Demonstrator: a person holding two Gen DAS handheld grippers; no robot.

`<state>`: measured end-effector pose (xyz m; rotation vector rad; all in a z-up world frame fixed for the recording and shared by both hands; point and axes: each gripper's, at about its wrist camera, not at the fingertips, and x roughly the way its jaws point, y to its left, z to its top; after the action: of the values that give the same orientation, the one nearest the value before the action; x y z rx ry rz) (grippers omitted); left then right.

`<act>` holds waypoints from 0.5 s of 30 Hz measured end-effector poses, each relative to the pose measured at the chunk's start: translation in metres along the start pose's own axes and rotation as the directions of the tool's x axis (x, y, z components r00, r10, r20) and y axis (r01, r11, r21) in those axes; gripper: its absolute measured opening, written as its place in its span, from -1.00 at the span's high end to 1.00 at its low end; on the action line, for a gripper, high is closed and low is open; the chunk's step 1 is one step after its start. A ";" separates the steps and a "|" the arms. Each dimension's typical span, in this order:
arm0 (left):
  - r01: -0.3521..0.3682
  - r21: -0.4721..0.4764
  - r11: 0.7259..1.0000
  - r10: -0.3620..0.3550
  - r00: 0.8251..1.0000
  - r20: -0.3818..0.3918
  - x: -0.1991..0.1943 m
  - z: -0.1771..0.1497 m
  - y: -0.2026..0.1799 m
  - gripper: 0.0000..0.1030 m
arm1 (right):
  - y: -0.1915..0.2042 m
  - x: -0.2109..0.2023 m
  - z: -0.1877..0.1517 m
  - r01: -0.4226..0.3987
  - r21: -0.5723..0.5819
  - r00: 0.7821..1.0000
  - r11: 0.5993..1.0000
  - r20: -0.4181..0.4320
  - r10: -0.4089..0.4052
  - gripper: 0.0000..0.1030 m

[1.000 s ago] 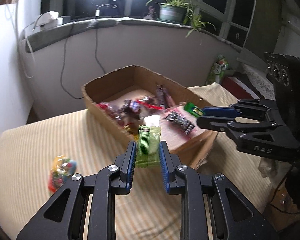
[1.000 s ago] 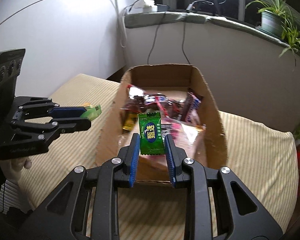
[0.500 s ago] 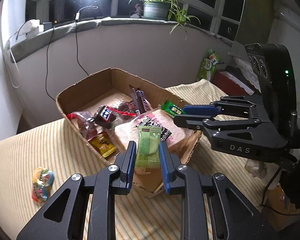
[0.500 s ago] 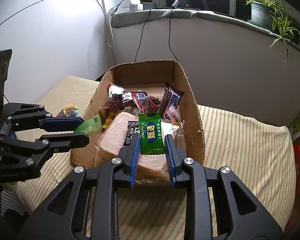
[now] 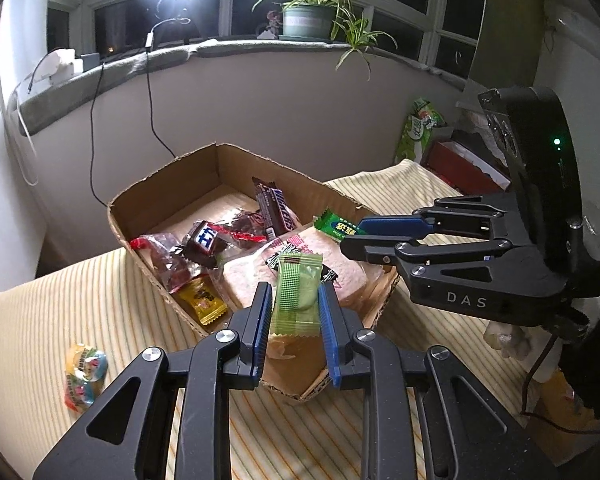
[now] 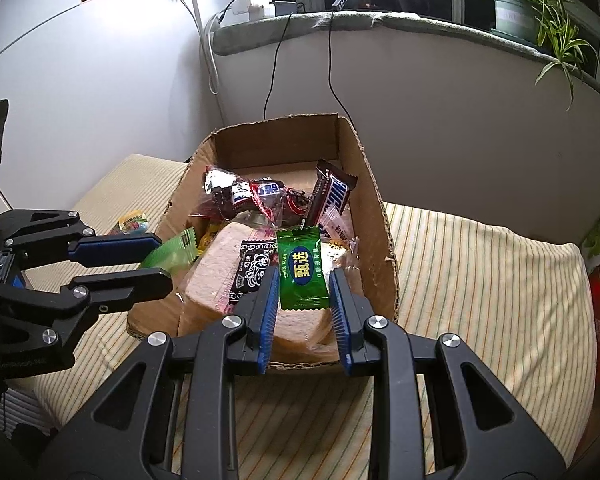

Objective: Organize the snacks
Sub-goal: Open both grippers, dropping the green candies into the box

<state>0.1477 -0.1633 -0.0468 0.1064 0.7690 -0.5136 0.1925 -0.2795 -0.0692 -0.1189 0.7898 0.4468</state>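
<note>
An open cardboard box (image 5: 160,184) (image 6: 372,184) sits on the striped cloth and holds wrapped bread, chocolate bars and candies. My left gripper (image 5: 294,306) is shut on a light green snack packet (image 5: 296,294) over the box's near corner; the packet also shows in the right wrist view (image 6: 172,250). My right gripper (image 6: 304,292) is shut on a dark green candy packet (image 6: 302,270) above the bread at the box's near end; the packet also shows in the left wrist view (image 5: 334,226).
A colourful jelly cup (image 5: 82,376) (image 6: 134,222) lies on the cloth left of the box. A green snack bag (image 5: 418,128) and a red box (image 5: 460,164) stand at the right. Cables hang down the wall behind. A potted plant (image 5: 308,20) is on the sill.
Both grippers have moved closer over the box with their packets still held. The left one went from beside the box to above its near corner.
</note>
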 end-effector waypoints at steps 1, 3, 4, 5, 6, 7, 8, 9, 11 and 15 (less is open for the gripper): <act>-0.003 0.004 1.000 0.003 1.000 0.000 0.000 0.000 0.000 0.56 | 0.000 0.000 0.000 0.003 -0.001 1.000 1.000 0.000 -0.003 0.48; -0.013 0.011 1.000 0.013 1.000 0.002 -0.001 0.000 -0.001 0.42 | 0.000 0.000 0.000 0.012 -0.001 1.000 1.000 0.000 -0.012 0.14; -0.015 0.013 1.000 0.015 1.000 0.004 -0.001 0.000 -0.001 0.39 | 0.000 0.000 0.000 0.016 0.000 1.000 1.000 0.003 -0.016 -0.02; -0.016 0.013 1.000 0.016 1.000 0.005 -0.001 0.000 -0.001 0.36 | 0.000 -0.001 0.000 0.021 -0.001 1.000 1.000 0.011 -0.021 -0.23; -0.018 0.014 1.000 0.018 1.000 0.005 -0.001 0.000 -0.001 0.30 | 0.001 -0.003 0.001 0.030 -0.001 0.999 1.000 0.021 -0.030 -0.30; -0.021 0.015 1.000 0.021 1.000 0.007 -0.002 0.000 -0.001 0.25 | 0.001 -0.004 0.001 0.034 -0.002 0.999 0.999 0.026 -0.034 -0.31; -0.023 0.016 1.000 0.023 1.000 0.008 -0.002 0.000 -0.001 0.19 | 0.001 -0.005 0.002 0.038 -0.003 0.999 0.999 0.030 -0.038 -0.36; -0.024 0.017 1.000 0.024 1.000 0.010 -0.003 0.000 -0.002 0.16 | 0.001 -0.006 0.003 0.044 -0.001 0.998 0.999 0.033 -0.044 -0.44; -0.029 0.018 0.999 0.029 0.999 0.016 -0.005 0.000 -0.002 0.07 | 0.000 -0.007 0.004 0.054 0.004 0.998 0.999 0.039 -0.054 -0.58; -0.038 0.020 0.999 0.038 0.999 0.025 -0.008 0.000 -0.003 -0.03 | -0.003 -0.010 0.007 0.062 0.019 0.997 0.998 0.045 -0.063 -0.70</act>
<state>0.1418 -0.1630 -0.0410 0.1334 0.7361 -0.4861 0.1919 -0.2838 -0.0576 -0.1160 0.7432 0.3823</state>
